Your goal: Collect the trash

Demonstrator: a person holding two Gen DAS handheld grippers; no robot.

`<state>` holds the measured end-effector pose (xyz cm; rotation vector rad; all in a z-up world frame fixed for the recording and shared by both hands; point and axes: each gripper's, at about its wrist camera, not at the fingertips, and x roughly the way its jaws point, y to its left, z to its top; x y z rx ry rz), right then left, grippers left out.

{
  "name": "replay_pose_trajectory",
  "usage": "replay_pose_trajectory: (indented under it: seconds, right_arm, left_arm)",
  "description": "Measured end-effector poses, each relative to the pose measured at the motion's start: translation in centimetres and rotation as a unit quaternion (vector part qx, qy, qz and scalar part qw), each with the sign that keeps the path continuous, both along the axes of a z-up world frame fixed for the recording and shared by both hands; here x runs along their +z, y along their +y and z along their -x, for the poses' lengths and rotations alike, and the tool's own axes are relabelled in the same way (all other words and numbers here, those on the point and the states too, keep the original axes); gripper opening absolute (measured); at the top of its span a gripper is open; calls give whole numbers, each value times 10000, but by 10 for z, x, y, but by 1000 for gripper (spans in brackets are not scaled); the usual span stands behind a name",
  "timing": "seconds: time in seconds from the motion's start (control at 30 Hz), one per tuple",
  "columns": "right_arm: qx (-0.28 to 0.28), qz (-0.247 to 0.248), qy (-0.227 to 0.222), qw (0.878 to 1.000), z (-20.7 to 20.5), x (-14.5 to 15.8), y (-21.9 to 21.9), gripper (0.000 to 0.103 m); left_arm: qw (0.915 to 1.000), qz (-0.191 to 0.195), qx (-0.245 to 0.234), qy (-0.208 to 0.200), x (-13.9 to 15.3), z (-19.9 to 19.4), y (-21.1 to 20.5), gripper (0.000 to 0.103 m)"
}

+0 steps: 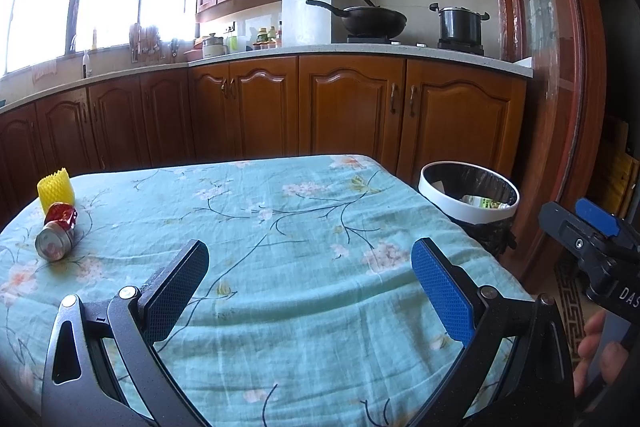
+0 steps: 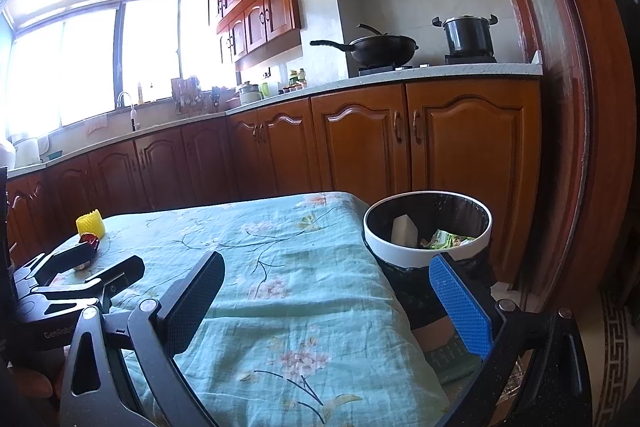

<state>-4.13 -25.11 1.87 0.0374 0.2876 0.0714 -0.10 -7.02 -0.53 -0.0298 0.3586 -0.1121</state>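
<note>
Far ahead-left of the left gripper, wide open and empty, lay the can, end-on toward it; right gripper, equally agape, sat nearer the bin.

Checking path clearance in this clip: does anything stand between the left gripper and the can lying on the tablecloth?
Nothing visible does. The left gripper is open over bare tablecloth, and the can lies ahead to its left. The red wrapper and yellow foam net sit behind the can, not in the path.
</note>
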Motion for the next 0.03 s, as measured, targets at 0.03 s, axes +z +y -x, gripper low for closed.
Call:
replay_pose_trajectory:
  seconds: [0.03]
  right_arm:
    - [5,-14,19,10000,-1,0,0,103]
  left_arm:
    - [10000,10,1,21,-1,-1,0,103]
